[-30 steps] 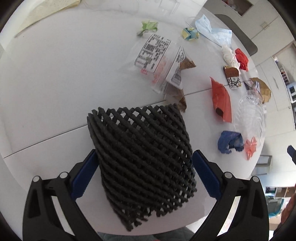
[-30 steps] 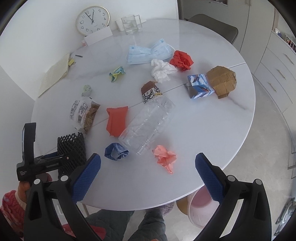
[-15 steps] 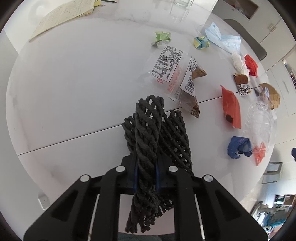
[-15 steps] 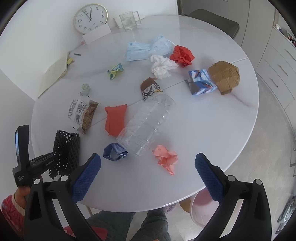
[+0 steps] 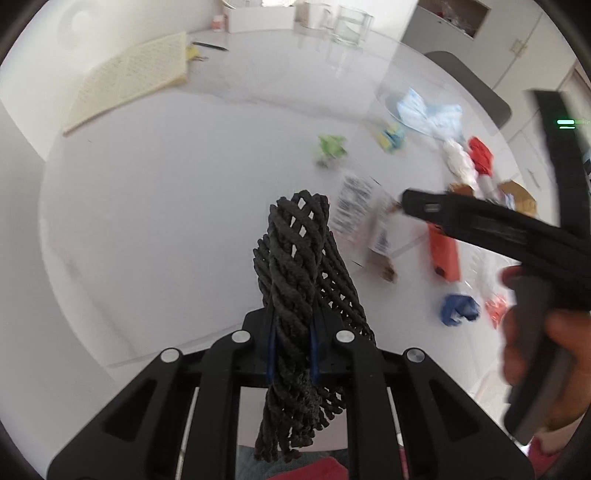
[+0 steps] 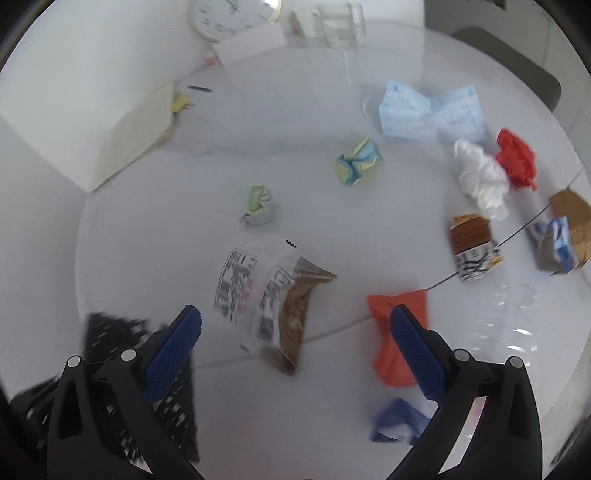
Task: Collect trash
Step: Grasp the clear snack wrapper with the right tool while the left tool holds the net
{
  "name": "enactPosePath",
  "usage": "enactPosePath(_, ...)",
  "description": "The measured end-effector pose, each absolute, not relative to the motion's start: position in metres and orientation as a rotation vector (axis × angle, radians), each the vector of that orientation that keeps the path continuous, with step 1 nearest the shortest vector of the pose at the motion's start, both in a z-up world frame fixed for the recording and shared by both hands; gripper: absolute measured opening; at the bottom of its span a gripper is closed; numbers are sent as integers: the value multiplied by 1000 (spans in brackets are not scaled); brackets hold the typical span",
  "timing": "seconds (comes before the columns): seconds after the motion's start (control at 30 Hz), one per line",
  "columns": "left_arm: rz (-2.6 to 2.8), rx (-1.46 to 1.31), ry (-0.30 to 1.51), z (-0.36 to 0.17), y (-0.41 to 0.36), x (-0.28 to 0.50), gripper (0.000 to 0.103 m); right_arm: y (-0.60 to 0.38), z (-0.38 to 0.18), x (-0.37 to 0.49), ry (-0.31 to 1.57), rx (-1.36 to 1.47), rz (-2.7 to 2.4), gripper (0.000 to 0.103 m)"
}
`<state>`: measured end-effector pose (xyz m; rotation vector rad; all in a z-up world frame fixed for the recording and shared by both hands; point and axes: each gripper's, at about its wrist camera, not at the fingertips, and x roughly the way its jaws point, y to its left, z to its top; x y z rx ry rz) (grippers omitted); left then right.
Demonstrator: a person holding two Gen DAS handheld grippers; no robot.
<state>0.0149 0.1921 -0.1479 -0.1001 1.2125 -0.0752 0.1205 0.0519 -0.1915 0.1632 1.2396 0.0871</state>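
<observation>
- Left gripper (image 5: 291,341) is clamping the black foam net (image 5: 295,266) between its blue pads; the net is squeezed into a narrow twisted bundle that is sticking up past the fingertips and hanging down below them, over the near edge of the white round table (image 5: 155,206).
- Right gripper (image 6: 295,354) is standing wide, nothing between its blue pads (image 6: 173,350); it is hovering over the near edge of the table.
- Directly between the right gripper's fingers, on the table surface: a clear labelled bag with brown contents (image 6: 266,295), lying flat, not touching either finger.
- Just beside the right finger: a flattened orange-red wrapper (image 6: 391,332), partly hidden by the pad. Below it, at the near edge, a crumpled blue scrap (image 6: 399,419).
- To the left of the right gripper, at the near left edge, the black net is showing as a blurred dark mesh (image 6: 110,369).
- In the left wrist view the right gripper's body is crossing the right side of the frame, with the person's hand (image 5: 532,354) around its handle.
- Farther toward the table's middle: a small green-and-white paper ball (image 6: 258,205), then a yellow-and-blue crumpled wad (image 6: 358,162).
- Toward the right edge: a brown patterned paper cup (image 6: 472,247), a white tissue (image 6: 480,177) touching a red crumpled paper (image 6: 517,158), a blue printed carton (image 6: 557,243) against a brown cardboard piece (image 6: 572,214).
- Far side: pale blue face masks (image 6: 432,114), a notepad (image 6: 136,136) at the far left edge, a clock (image 6: 232,16) and glassware (image 6: 340,22) at the far edge.
- Clear crushed plastic bottle (image 6: 517,317) near the right edge, blurred.
</observation>
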Motion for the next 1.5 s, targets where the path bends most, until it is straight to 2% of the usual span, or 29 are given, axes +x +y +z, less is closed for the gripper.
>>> enactPosePath(0.1, -52, -83, 1201, -141, 210, 23, 13, 71, -214, 136, 1282, 215, 8, 101)
enactPosePath(0.33, -45, -60, 1207, -145, 236, 47, 13, 100, -248, 155, 1313, 115, -57, 101)
enactPosePath(0.37, -50, -61, 1206, -146, 238, 49, 13, 100, -251, 155, 1318, 118, -51, 99)
enactPosePath(0.43, -56, -55, 1205, -148, 240, 56, 13, 101, -256, 155, 1331, 107, -28, 77)
enactPosePath(0.47, -58, -49, 1204, -148, 241, 60, 13, 101, -256, 154, 1323, 88, -20, 75)
enactPosePath(0.5, -60, -43, 1202, -147, 242, 62, 13, 103, -254, 153, 1314, 71, -5, 68)
enactPosePath(0.53, -66, -34, 1197, -146, 242, 66, 13, 103, -253, 151, 1312, 62, 9, 65)
enactPosePath(0.63, -86, -17, 1184, -141, 238, 72, 13, 101, -245, 148, 1297, 67, 45, 61)
enactPosePath(0.87, -160, 41, 1150, -124, 211, 80, 13, 75, -199, 135, 1202, 131, 109, 61)
enactPosePath(1.03, -267, 107, 1106, -101, 168, 71, 13, 16, -141, 98, 1080, 198, 45, 61)
enactPosePath(1.2, -477, 178, 1010, -62, 97, 44, 13, -88, -84, 18, 945, 236, -172, 61)
enactPosePath(1.37, -831, 208, 978, -37, -12, -2, 13, -192, -62, -83, 885, 285, -470, 62)
enactPosePath(1.5, -1094, 269, 1004, -52, -102, -49, 13, -261, -66, -170, 872, 370, -665, 63)
